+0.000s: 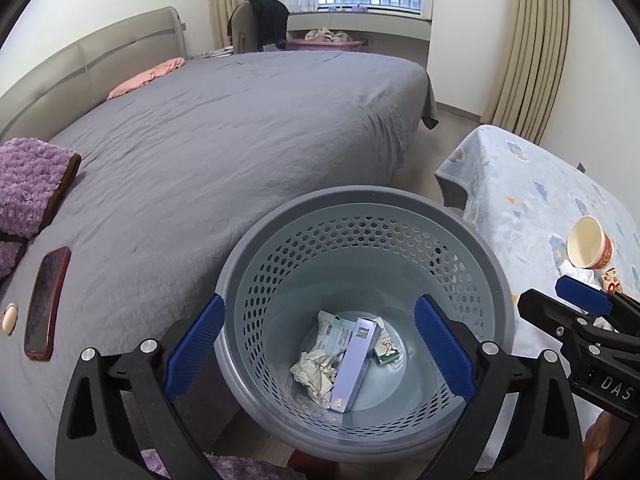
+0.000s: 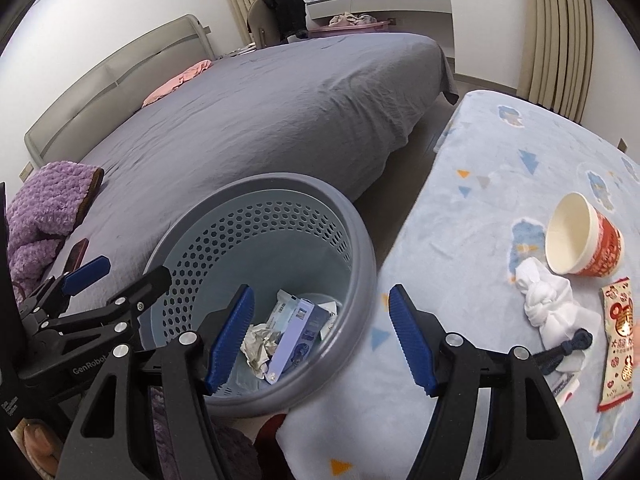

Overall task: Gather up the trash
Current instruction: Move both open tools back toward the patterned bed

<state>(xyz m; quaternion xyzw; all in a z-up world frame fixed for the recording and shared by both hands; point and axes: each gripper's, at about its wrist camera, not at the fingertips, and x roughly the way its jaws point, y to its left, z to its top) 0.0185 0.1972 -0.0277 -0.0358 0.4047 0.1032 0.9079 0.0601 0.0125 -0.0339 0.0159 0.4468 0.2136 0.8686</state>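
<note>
A grey perforated wastebasket (image 1: 360, 196) (image 2: 362, 248) stands between the bed and a low table. Inside lie a lavender box (image 1: 354, 364), crumpled tissue (image 1: 314, 372), a white-blue wrapper (image 1: 334, 330) and a small green carton (image 1: 386, 350). My left gripper (image 1: 320, 344) (image 2: 120, 276) hangs over the basket mouth, open wide, with nothing between its pads. My right gripper (image 2: 320, 338) (image 1: 560, 300) is open and empty above the basket's right rim and the table edge. On the table lie a tipped red paper cup (image 2: 580, 240), a white knotted tissue (image 2: 556, 308) and a red snack wrapper (image 2: 618, 340).
The table wears a light blue patterned blanket (image 2: 500, 152). A grey bed (image 1: 240, 140) fills the left, with a red phone (image 1: 46, 304), a purple fleece throw (image 1: 28, 184) and a small white device (image 1: 10, 316). A dark blue cord end (image 2: 576, 340) lies by the tissue.
</note>
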